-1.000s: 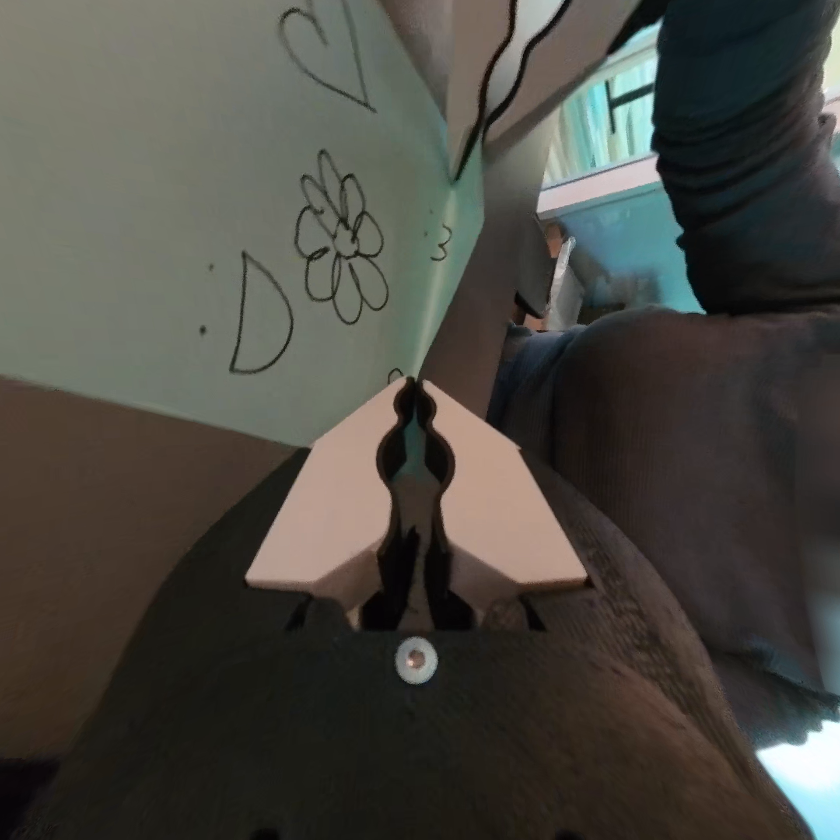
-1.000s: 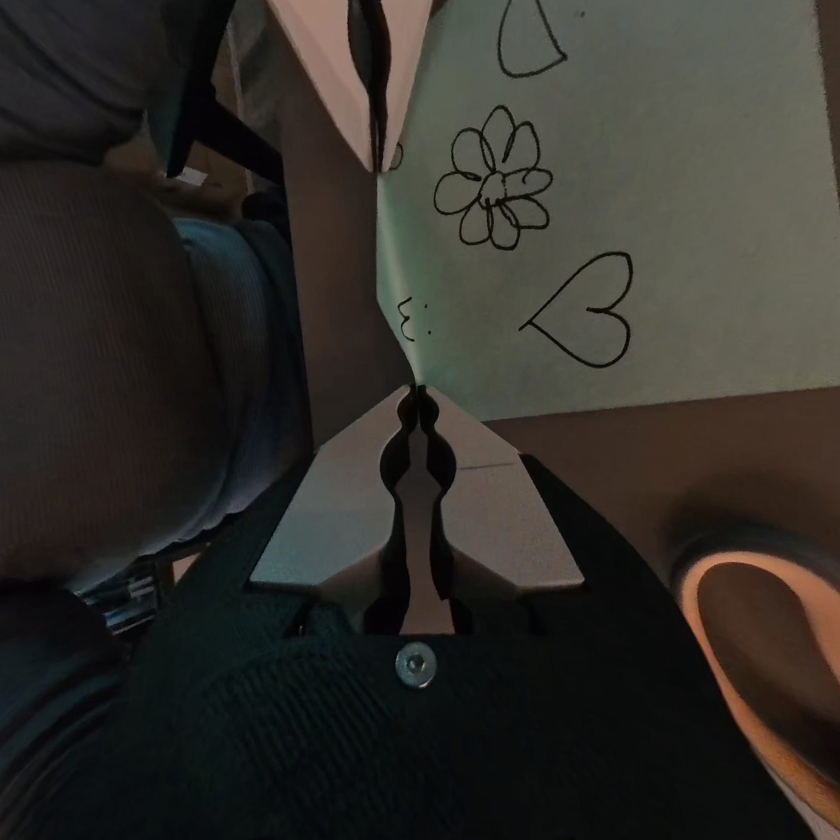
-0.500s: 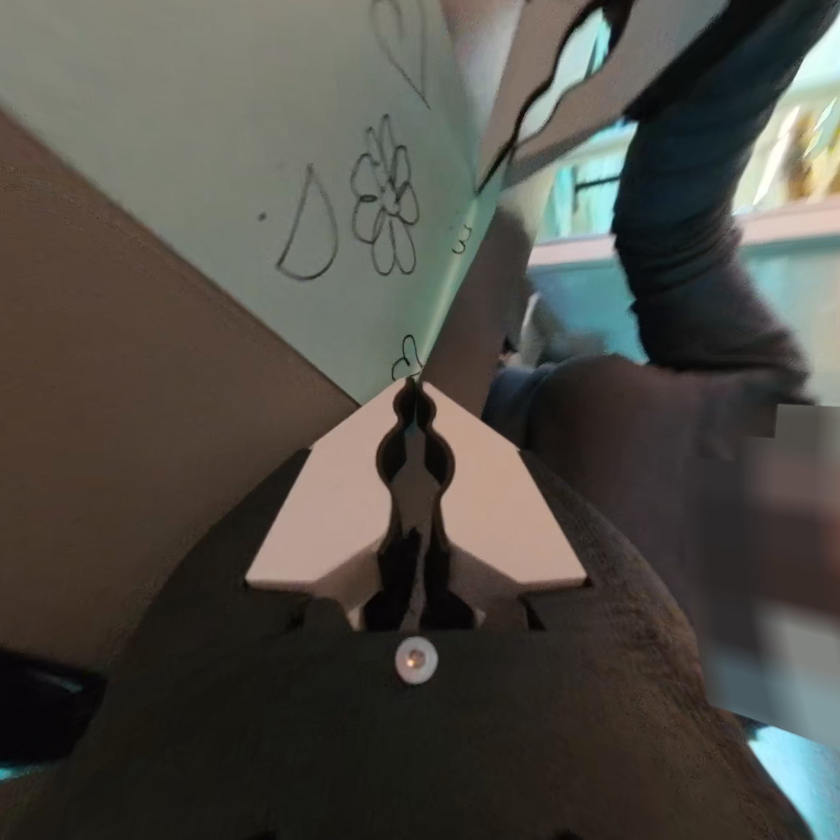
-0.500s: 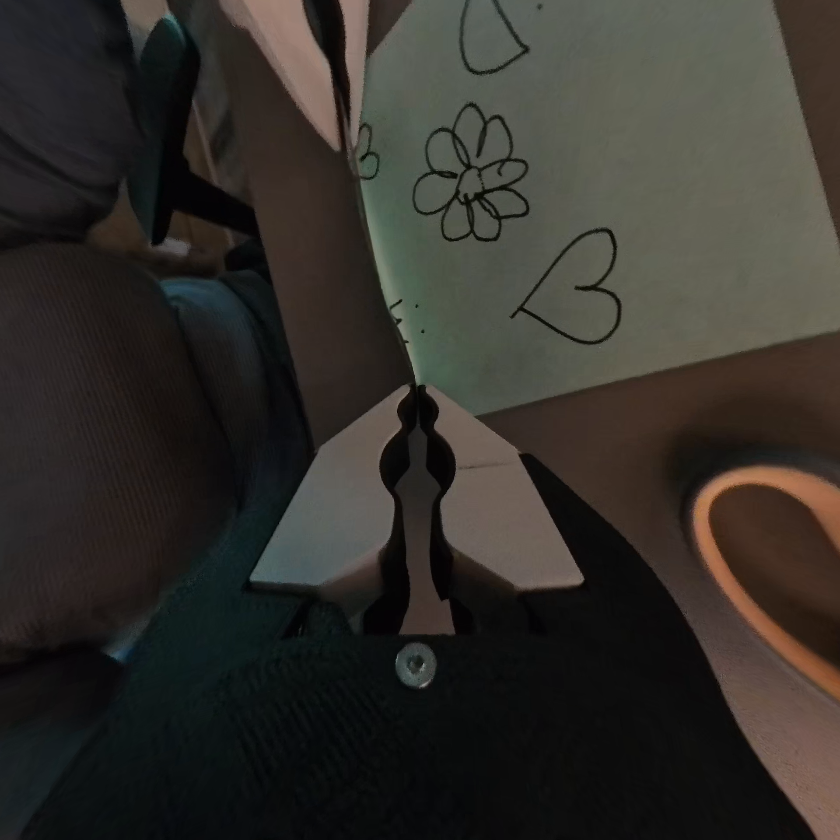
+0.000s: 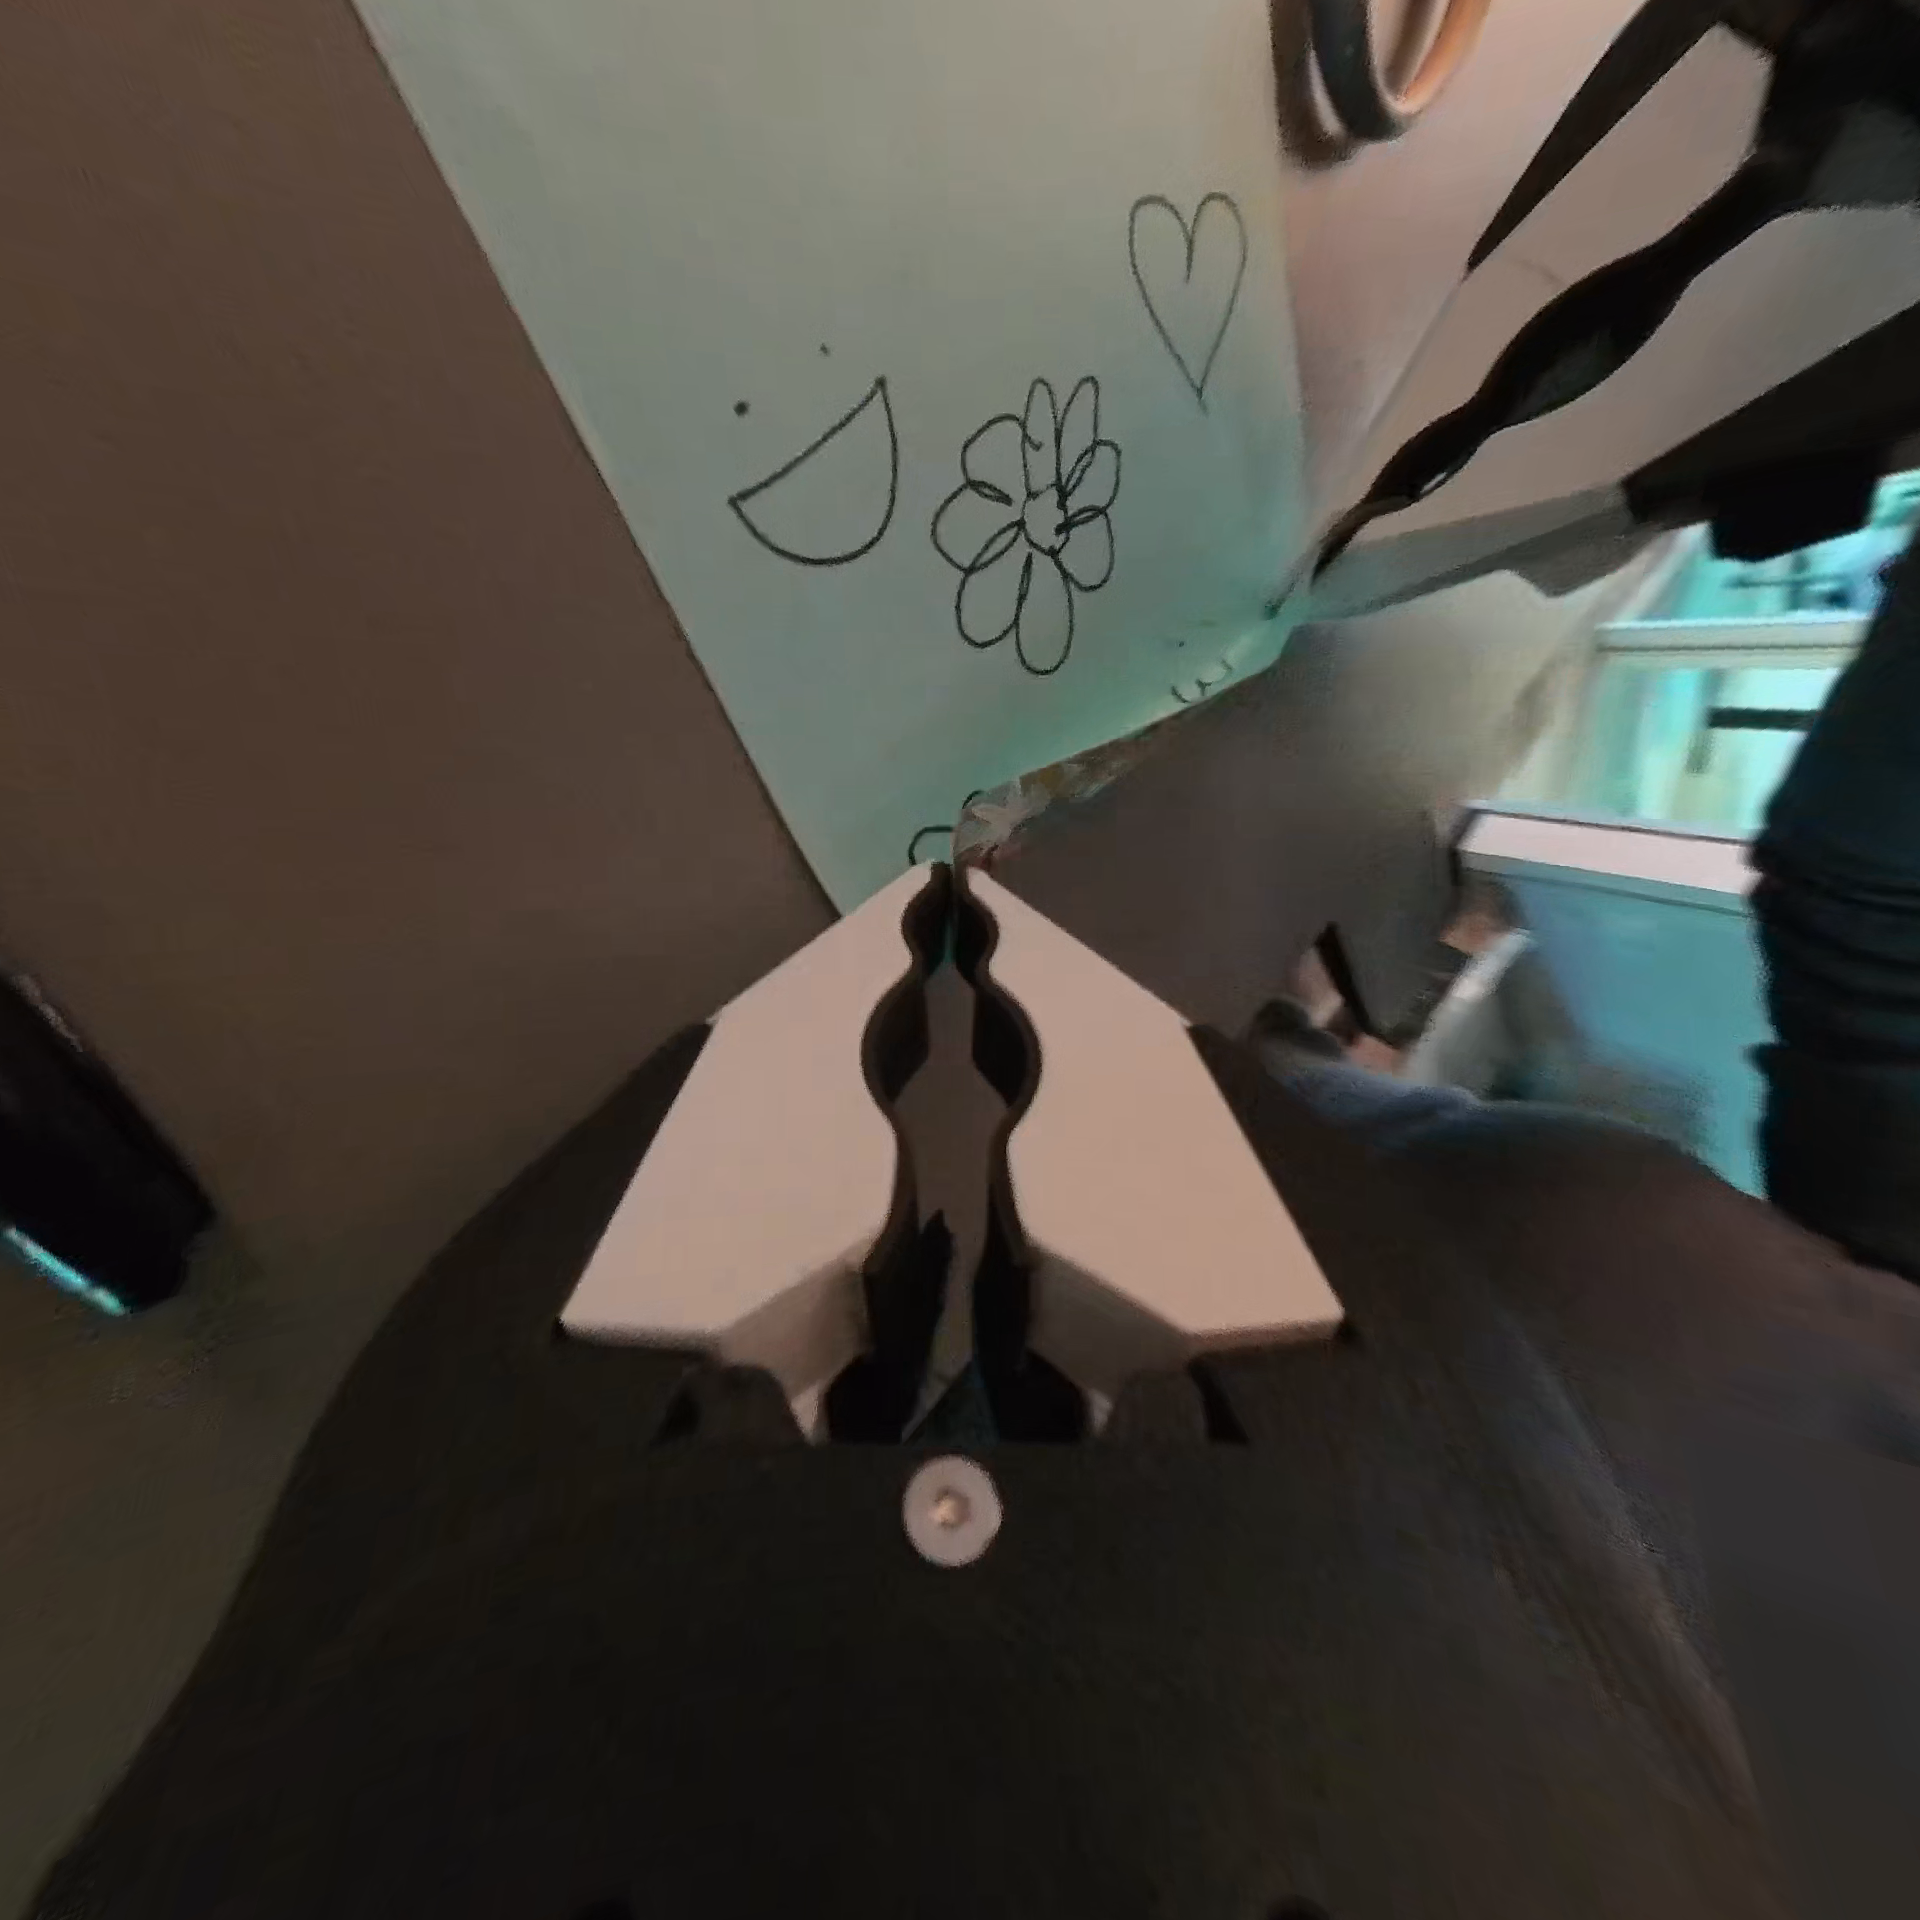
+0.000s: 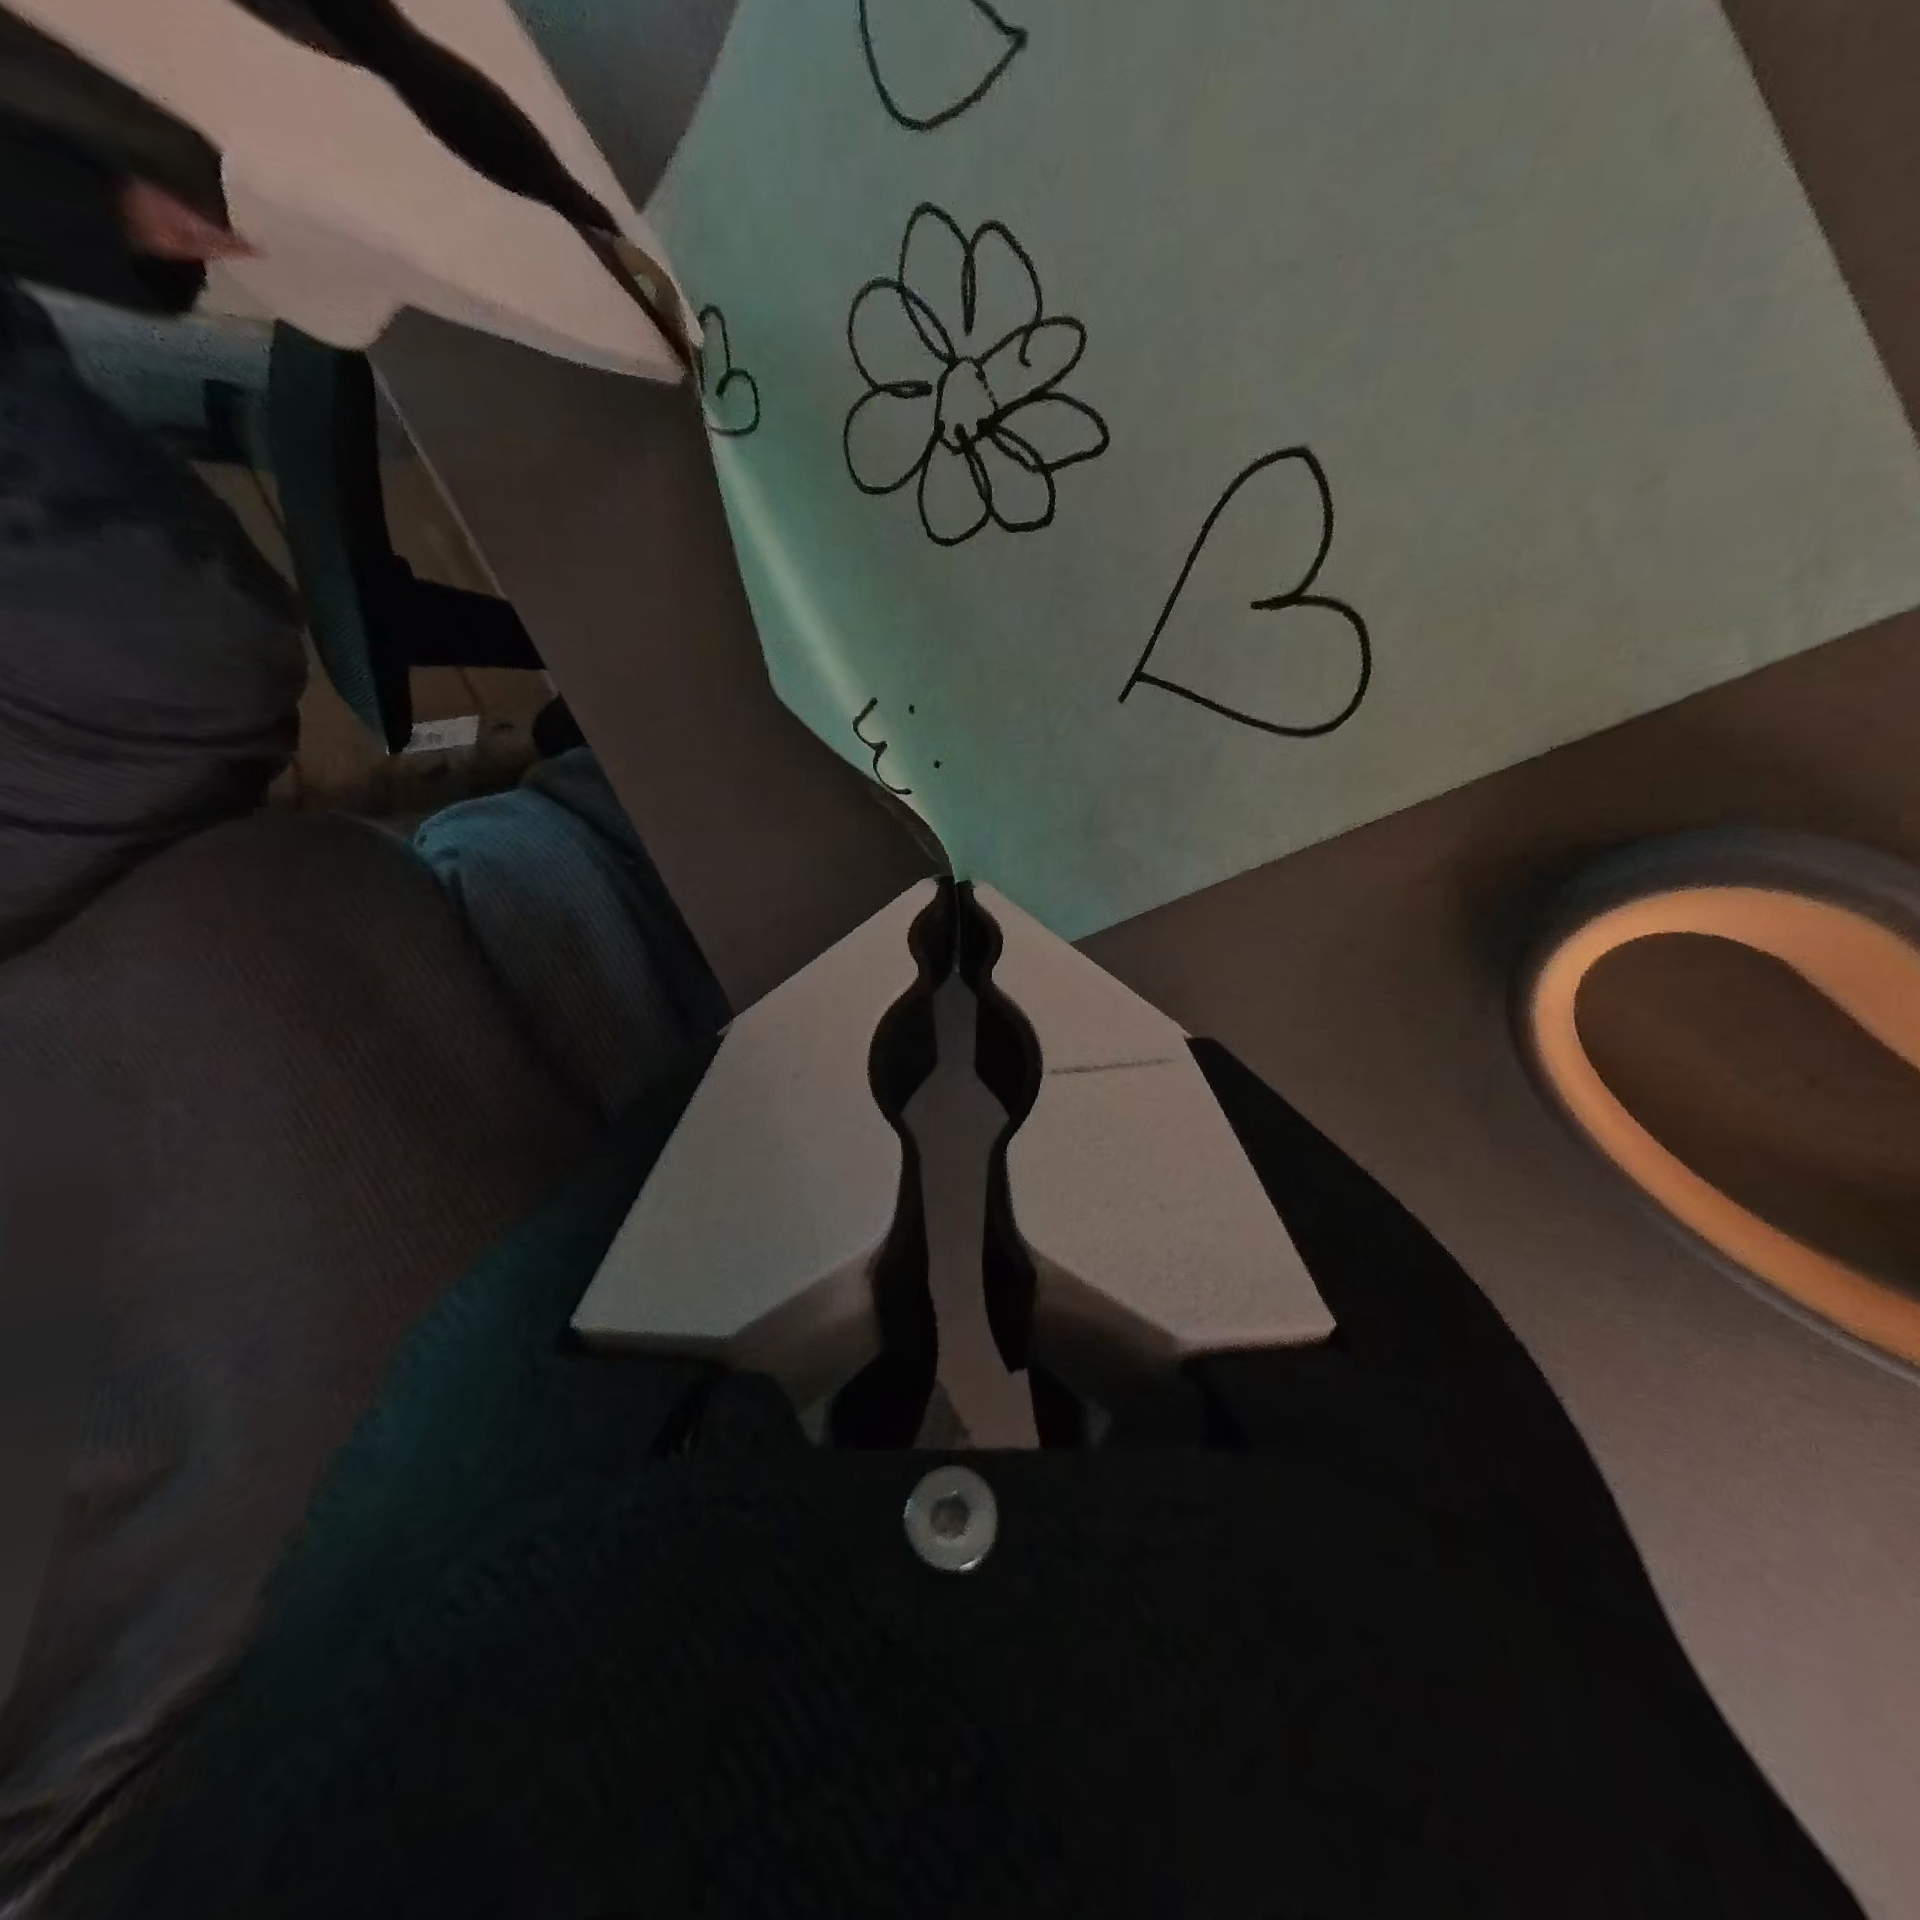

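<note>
bowl [image 6: 1714, 1122] blocks the table [image 6: 1351, 987] right of the sheet [image 6: 1403, 312].

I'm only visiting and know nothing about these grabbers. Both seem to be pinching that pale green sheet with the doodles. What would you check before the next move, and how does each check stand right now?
1. Left gripper shut on a corner of the pale green sheet: ok.
2. Right gripper shut on the neighbouring corner: ok.
3. Sheet free of tears: cannot tell; the edge between the grips curls.
4. Sheet's far edge on the brown table: cannot tell.
5. Orange-rimmed dish apart from the sheet: ok.
6. Person's sleeve clear of the sheet: ok.
</note>
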Action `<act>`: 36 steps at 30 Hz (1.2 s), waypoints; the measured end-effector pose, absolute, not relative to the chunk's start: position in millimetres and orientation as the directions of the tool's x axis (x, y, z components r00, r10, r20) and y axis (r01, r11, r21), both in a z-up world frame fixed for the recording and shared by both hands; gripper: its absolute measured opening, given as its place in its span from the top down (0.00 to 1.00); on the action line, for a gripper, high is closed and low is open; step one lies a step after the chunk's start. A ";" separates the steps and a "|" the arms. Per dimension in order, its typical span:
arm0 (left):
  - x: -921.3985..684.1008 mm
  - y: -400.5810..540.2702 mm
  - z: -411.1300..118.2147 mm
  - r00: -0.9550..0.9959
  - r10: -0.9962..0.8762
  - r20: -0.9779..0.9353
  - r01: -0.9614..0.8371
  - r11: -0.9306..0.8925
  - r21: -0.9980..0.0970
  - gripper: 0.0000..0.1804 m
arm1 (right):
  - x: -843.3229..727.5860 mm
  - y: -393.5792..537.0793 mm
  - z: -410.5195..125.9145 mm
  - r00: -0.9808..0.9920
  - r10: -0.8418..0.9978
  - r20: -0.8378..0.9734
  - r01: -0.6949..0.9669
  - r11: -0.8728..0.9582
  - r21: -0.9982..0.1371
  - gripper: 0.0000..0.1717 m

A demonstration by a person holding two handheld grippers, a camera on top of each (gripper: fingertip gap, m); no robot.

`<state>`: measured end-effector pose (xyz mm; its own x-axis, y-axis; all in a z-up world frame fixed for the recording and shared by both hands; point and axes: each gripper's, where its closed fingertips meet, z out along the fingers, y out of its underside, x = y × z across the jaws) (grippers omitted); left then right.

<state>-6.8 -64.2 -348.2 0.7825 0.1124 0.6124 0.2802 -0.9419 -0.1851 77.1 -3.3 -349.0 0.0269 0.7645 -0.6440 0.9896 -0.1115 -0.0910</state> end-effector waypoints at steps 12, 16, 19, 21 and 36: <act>-5.7 -62.9 -348.1 0.731 0.157 0.664 0.280 -0.956 -0.083 1.00 | 63.4 62.2 -315.2 -0.010 1.000 0.010 0.905 0.014 -0.424 1.00; -5.7 -62.8 -347.9 0.692 0.177 0.700 0.298 -0.953 -0.053 1.00 | 34.5 -22.0 -261.8 -0.395 0.915 0.079 0.529 0.297 -0.795 1.00; -5.5 -62.7 -347.8 0.680 0.186 0.709 0.304 -0.952 -0.042 1.00 | 29.2 -50.7 -285.7 -0.510 0.852 0.119 0.493 0.403 -0.771 1.00; -5.4 -62.7 -347.8 0.684 0.190 0.704 0.304 -0.952 -0.037 1.00 | 20.7 -48.2 -311.4 -0.528 0.840 0.128 0.538 0.447 -0.714 1.00; -3.2 -65.4 -345.6 0.577 0.134 0.806 0.350 -0.932 -0.096 1.00 | 20.3 -14.3 -347.8 -0.471 0.881 -0.046 0.662 0.318 -0.679 1.00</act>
